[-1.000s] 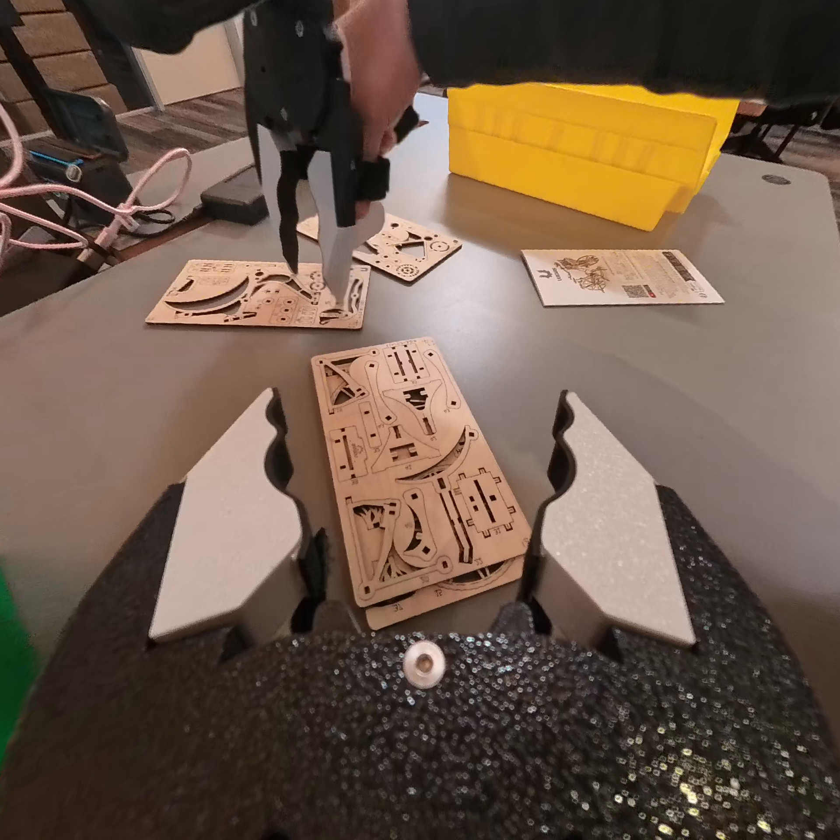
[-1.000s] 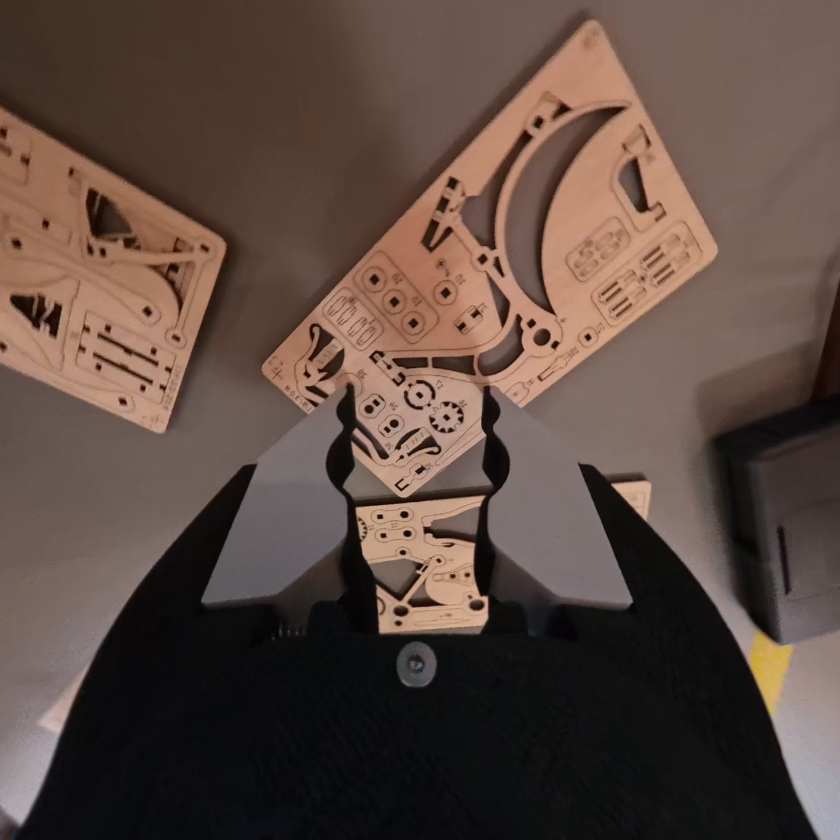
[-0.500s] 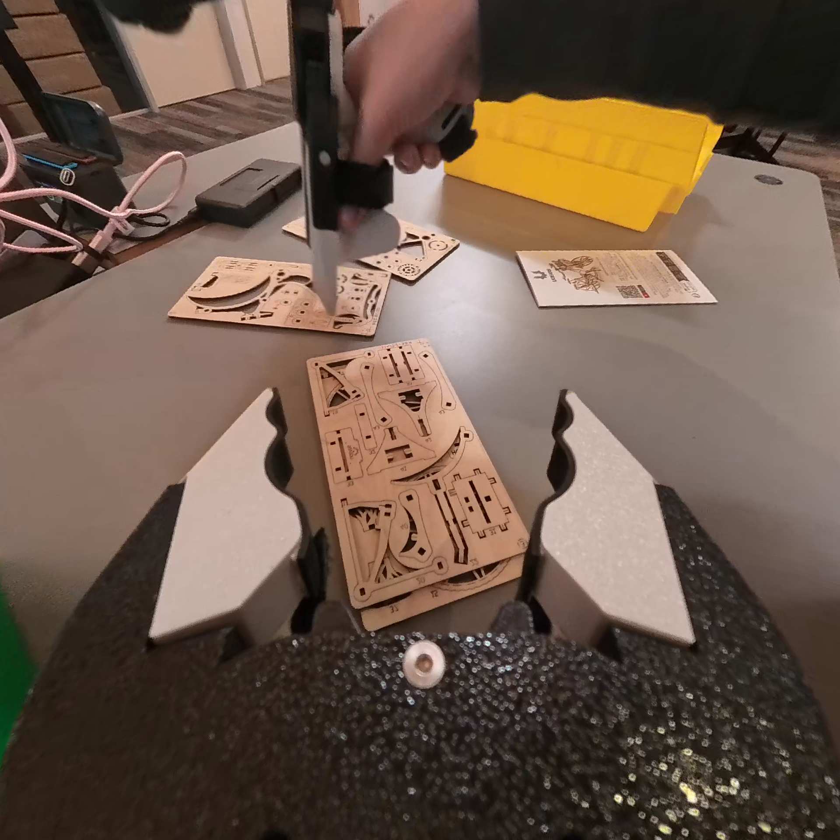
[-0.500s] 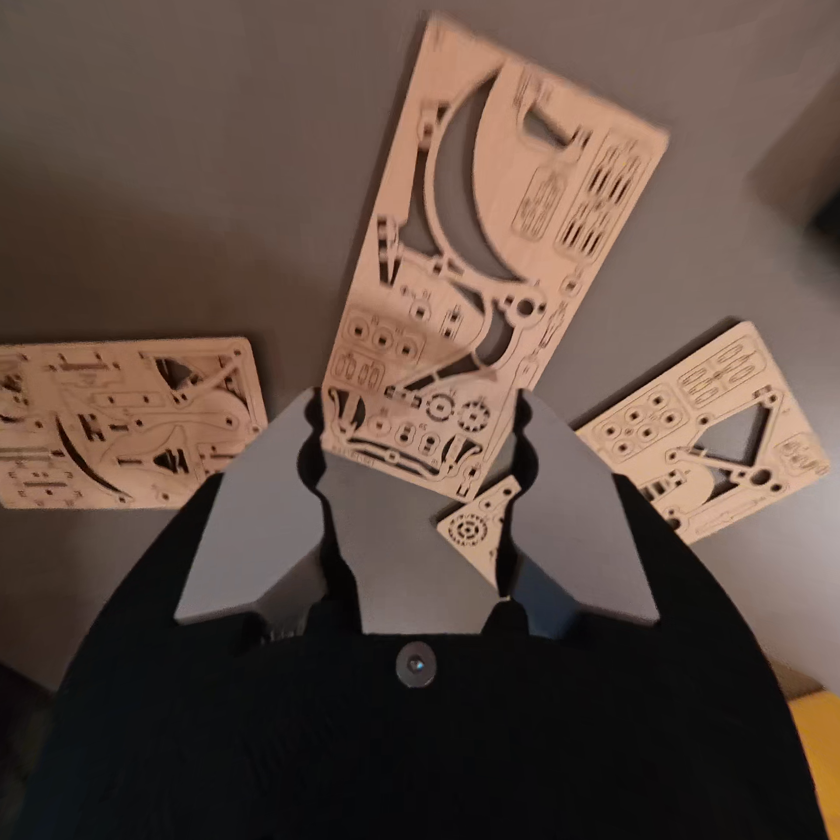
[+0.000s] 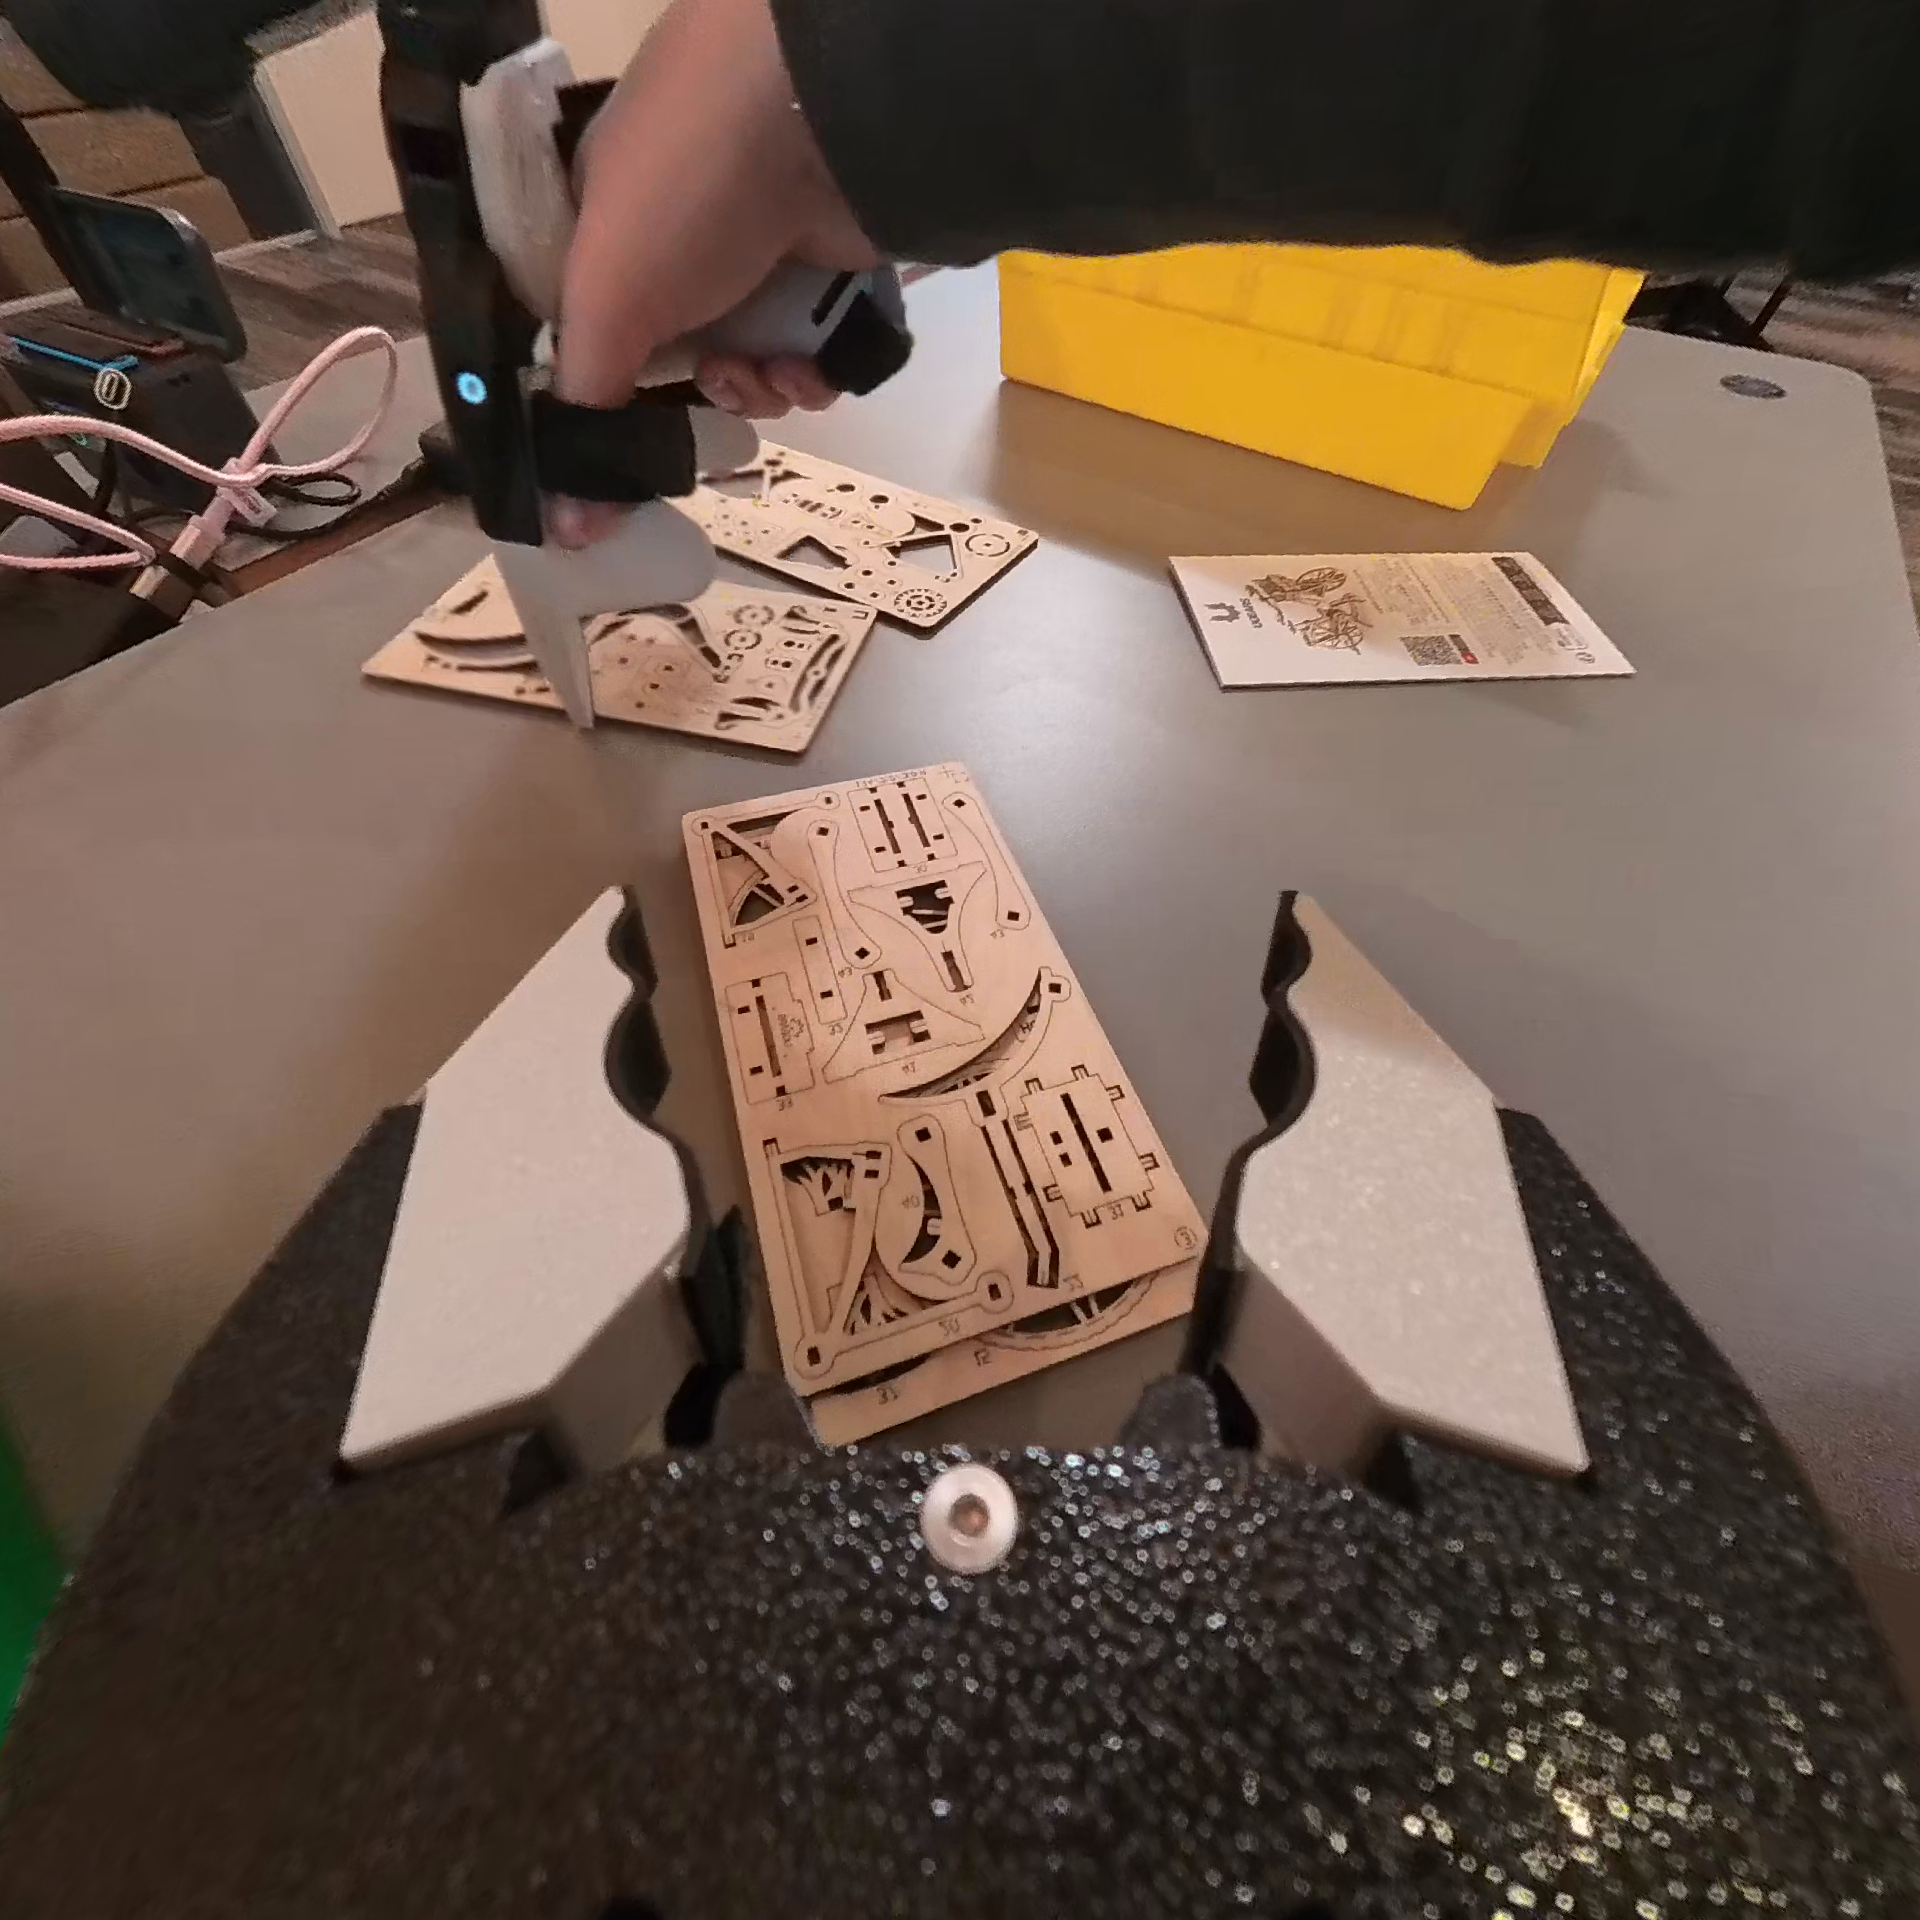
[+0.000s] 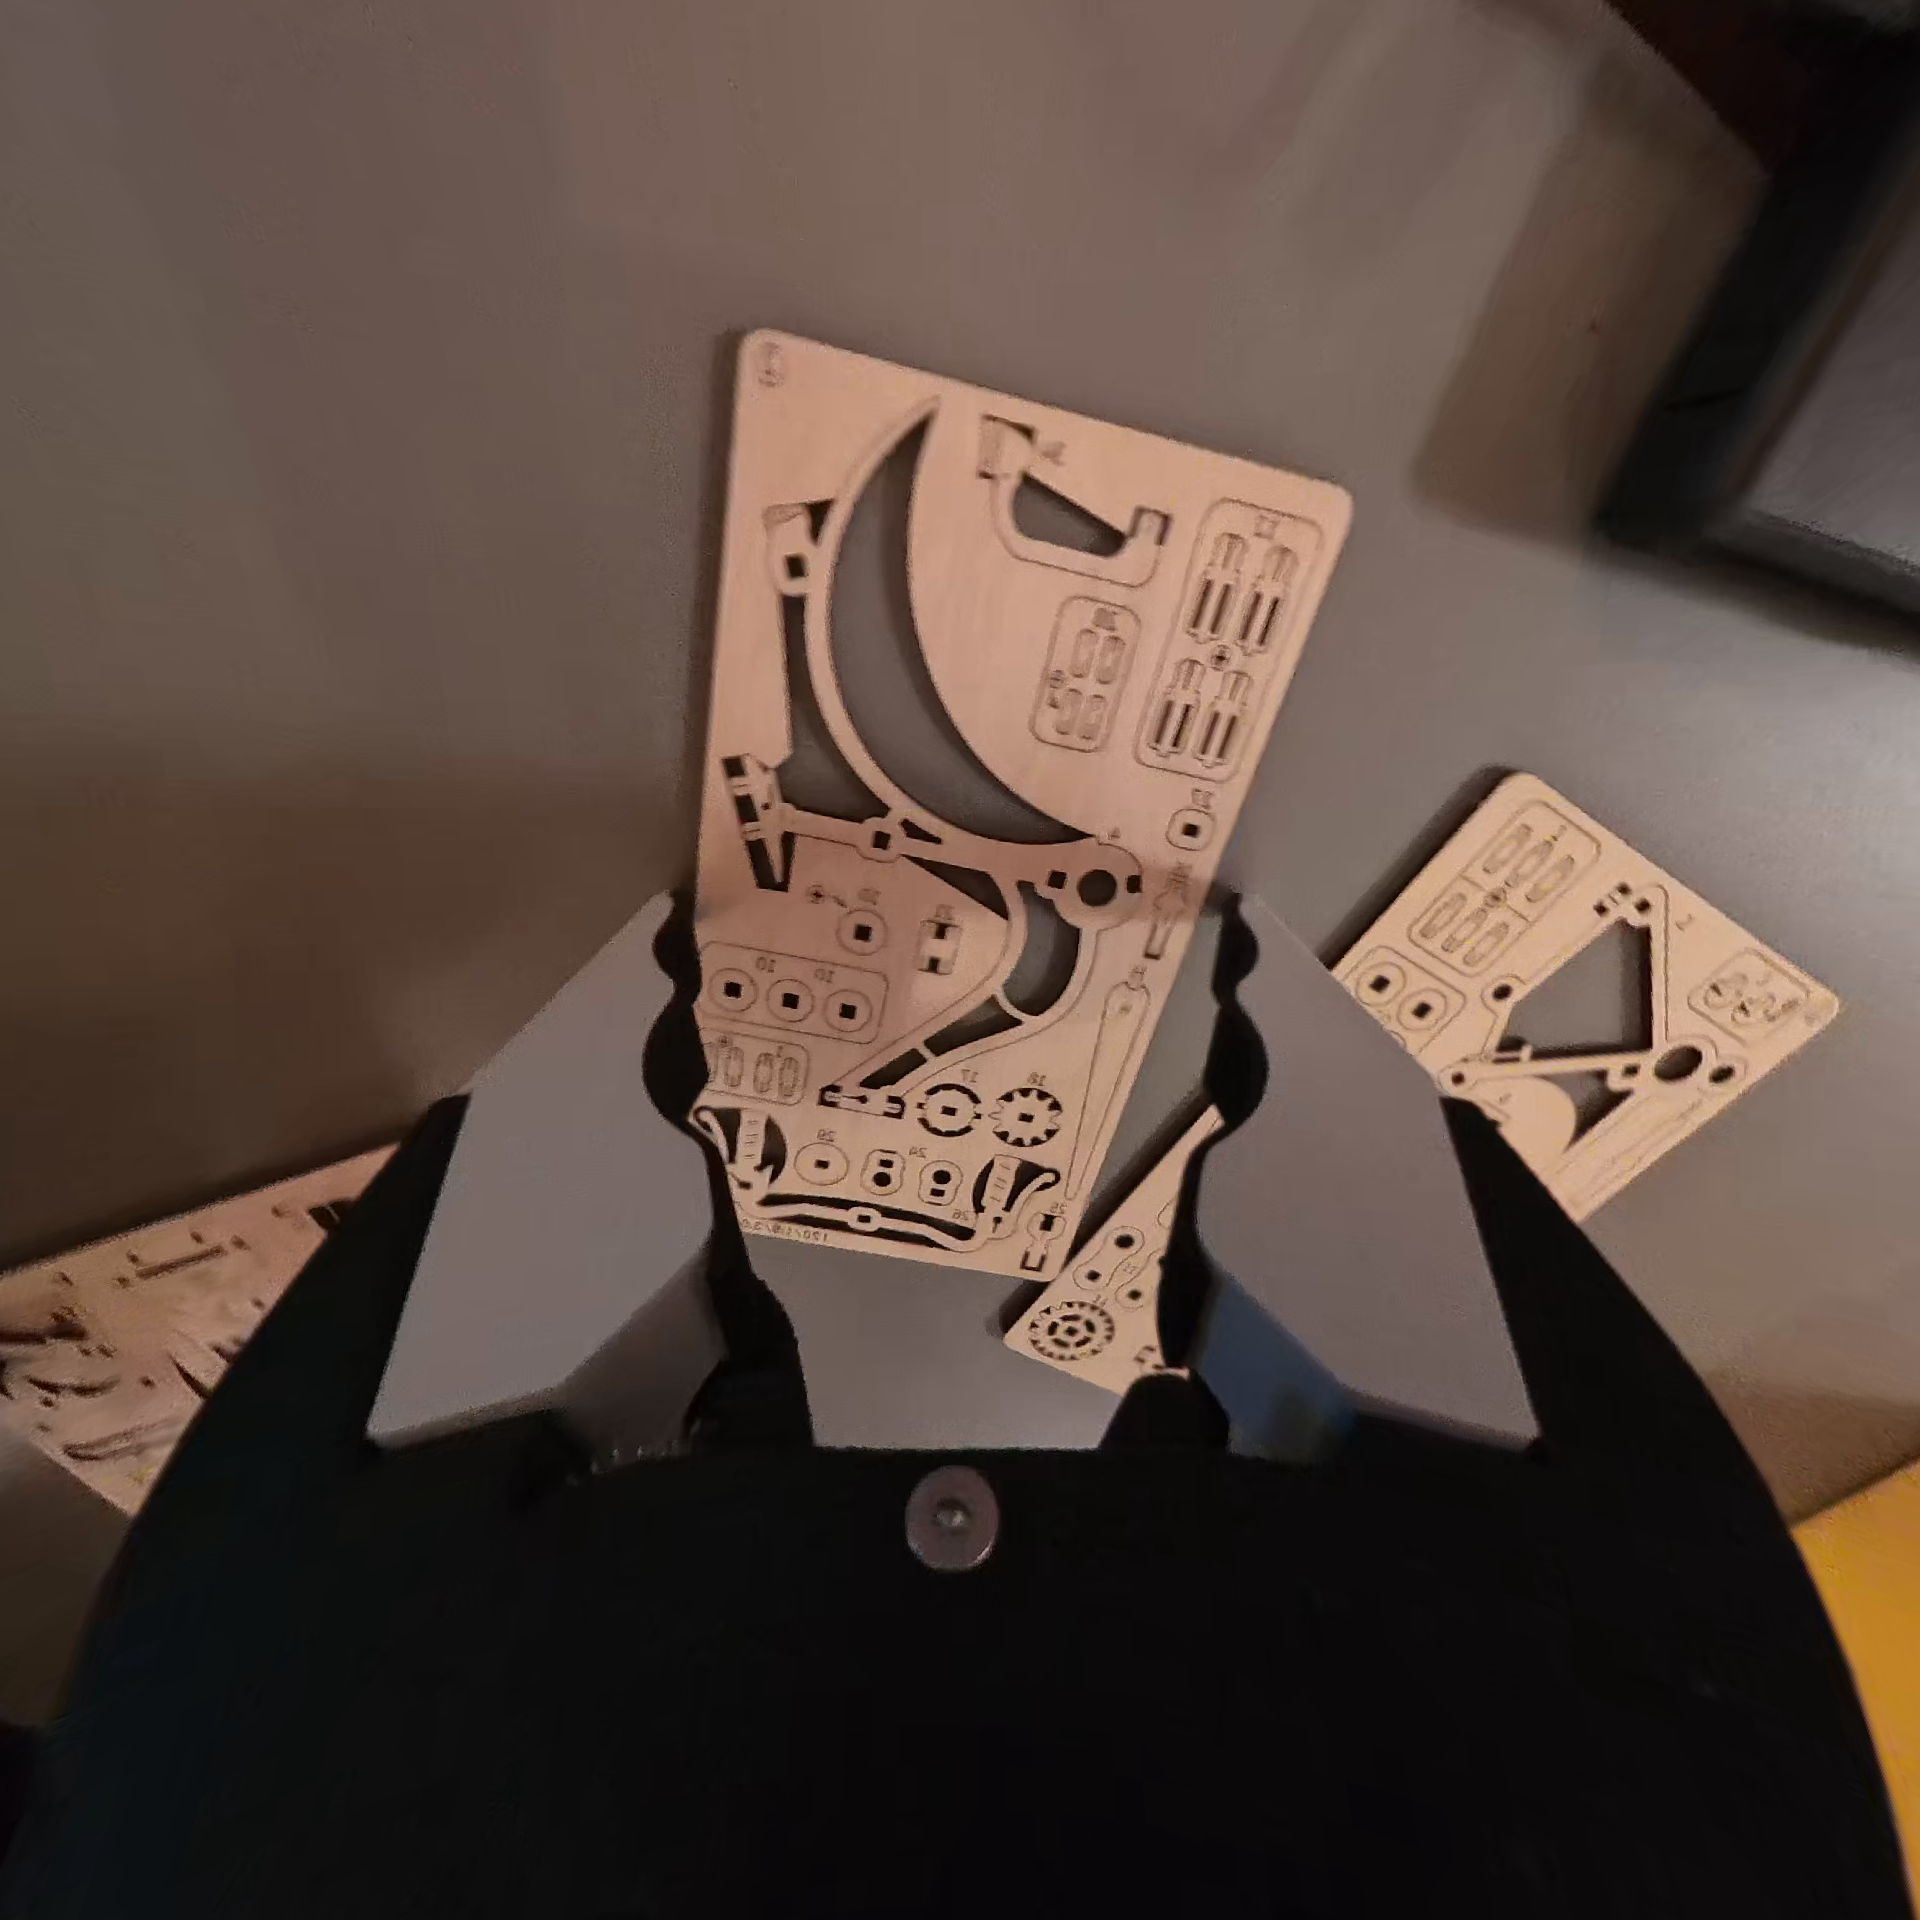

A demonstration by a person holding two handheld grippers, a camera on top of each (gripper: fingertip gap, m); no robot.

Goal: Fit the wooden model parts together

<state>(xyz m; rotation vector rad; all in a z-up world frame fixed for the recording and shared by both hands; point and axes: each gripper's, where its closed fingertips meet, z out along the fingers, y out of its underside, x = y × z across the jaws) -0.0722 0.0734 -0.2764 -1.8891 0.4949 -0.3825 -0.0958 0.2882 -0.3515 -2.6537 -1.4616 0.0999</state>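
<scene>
A stack of two laser-cut wooden part sheets point(image 5: 935, 1091) lies flat on the grey table point(image 5: 1455, 935), between the fingers of my left gripper point(image 5: 956, 914), which is open and empty just above it. My right gripper point(image 6: 954, 904) is open and points straight down over a sheet with a crescent cut-out point(image 6: 987, 727). In the left wrist view one of its fingertips point(image 5: 577, 717) sits at that sheet's point(image 5: 665, 665) near edge, with a hand point(image 5: 675, 208) holding the gripper. Another sheet point(image 6: 1558, 1018) lies beside it, partly under it.
A yellow bin point(image 5: 1299, 364) stands at the back of the table. A printed leaflet point(image 5: 1392, 623) lies at the right. Pink cables point(image 5: 208, 468) and dark devices sit off the left edge. A dark box point(image 6: 1818, 416) shows at the right wrist view's upper right.
My right gripper has turned about its own axis and shifted left over the crescent sheet, opening wider. The sheets and my left gripper have hardly moved.
</scene>
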